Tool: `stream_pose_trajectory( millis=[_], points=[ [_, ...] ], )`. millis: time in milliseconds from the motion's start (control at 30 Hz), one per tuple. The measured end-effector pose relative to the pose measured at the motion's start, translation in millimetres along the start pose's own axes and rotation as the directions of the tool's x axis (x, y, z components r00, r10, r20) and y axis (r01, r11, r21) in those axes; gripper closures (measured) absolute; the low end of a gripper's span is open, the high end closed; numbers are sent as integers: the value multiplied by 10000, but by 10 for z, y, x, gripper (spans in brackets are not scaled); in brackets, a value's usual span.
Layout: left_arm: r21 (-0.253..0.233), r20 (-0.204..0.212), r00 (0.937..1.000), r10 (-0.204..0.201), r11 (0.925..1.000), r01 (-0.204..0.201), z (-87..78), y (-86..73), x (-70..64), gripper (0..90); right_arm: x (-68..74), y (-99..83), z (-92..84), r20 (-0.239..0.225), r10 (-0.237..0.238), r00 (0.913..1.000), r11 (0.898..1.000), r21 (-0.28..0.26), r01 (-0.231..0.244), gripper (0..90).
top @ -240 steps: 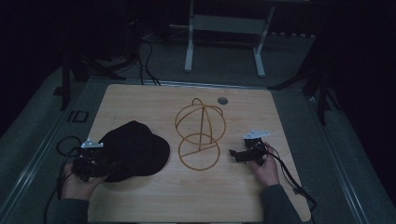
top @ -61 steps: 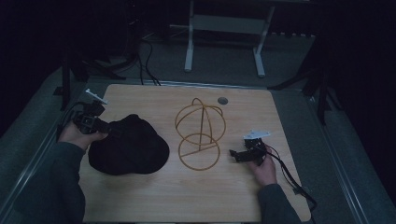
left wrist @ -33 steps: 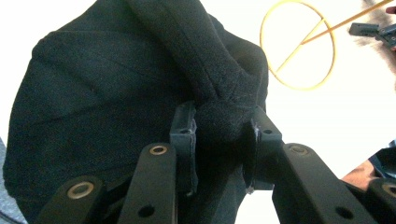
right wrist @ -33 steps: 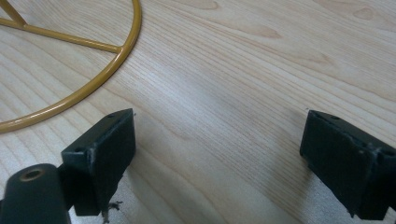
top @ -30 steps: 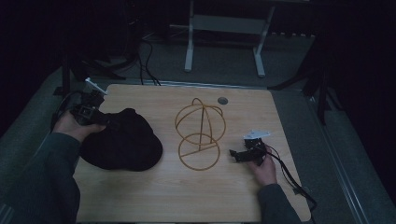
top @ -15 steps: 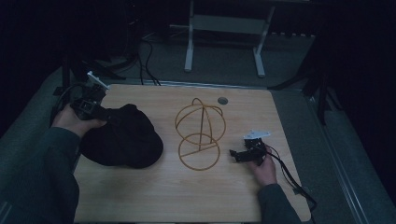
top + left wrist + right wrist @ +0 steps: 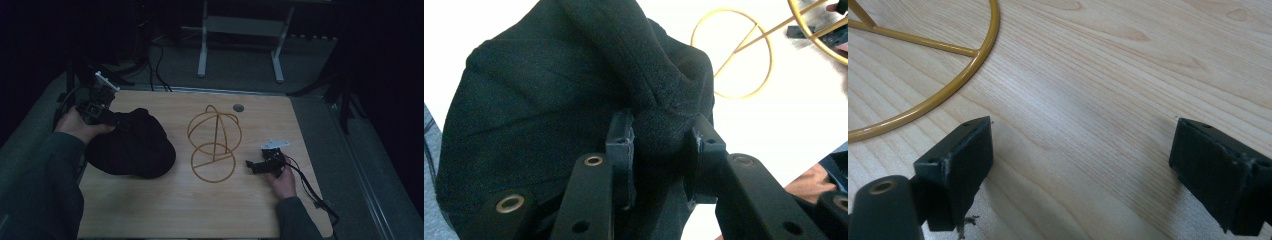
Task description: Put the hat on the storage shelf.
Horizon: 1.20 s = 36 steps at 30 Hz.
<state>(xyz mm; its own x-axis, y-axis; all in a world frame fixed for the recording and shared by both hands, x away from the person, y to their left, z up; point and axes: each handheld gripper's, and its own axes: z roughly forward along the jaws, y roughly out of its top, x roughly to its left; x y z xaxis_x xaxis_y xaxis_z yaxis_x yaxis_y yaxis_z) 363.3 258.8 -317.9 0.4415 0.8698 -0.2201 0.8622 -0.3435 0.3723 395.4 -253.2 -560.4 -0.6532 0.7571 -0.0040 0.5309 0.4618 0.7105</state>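
The right hand-held gripper rests on the bench near its right edge, jaws wide apart with bare wood between them, just beside the base ring of the stand and not touching it. The right hand lies flat behind it, idle.

Toward the left edge lies the cap, a black fabric one, slumped on the wood between that edge and the stand. Its near part sits on the bench, while its far part is bunched up. The left hand-held gripper is clamped on that bunch: in the left gripper view a thick fold of fabric is pinched between the two pads. The left hand holds the tool near the far left corner.

The stand, a gold wire dome on a ring base, sits at mid-bench, upright and bare. Beyond it, near the far edge, is a small round grommet.

By my reading, the work is to set the cap on the stand, and it is at an early stage. The grasp is made; the lift, the carry across and the seating on the dome are all left. The right tool may be needed to steady the base.
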Motion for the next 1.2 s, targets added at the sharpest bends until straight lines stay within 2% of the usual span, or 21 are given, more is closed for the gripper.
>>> stream_pose_trajectory(
  millis=[633, 1200],
  points=[
    [-192, -277, 9990, 346, 9992, -352, -249, 101, -121, 690, 0, 0, 0, -2, 4, 10000, 10000, -4, -4, 102],
    [-158, -623, 9930, 1003, 9947, -1014, -421, 240, -296, 689, -2, 0, 1, 3, -23, 10000, 10000, -19, 23, 102]
  ],
)
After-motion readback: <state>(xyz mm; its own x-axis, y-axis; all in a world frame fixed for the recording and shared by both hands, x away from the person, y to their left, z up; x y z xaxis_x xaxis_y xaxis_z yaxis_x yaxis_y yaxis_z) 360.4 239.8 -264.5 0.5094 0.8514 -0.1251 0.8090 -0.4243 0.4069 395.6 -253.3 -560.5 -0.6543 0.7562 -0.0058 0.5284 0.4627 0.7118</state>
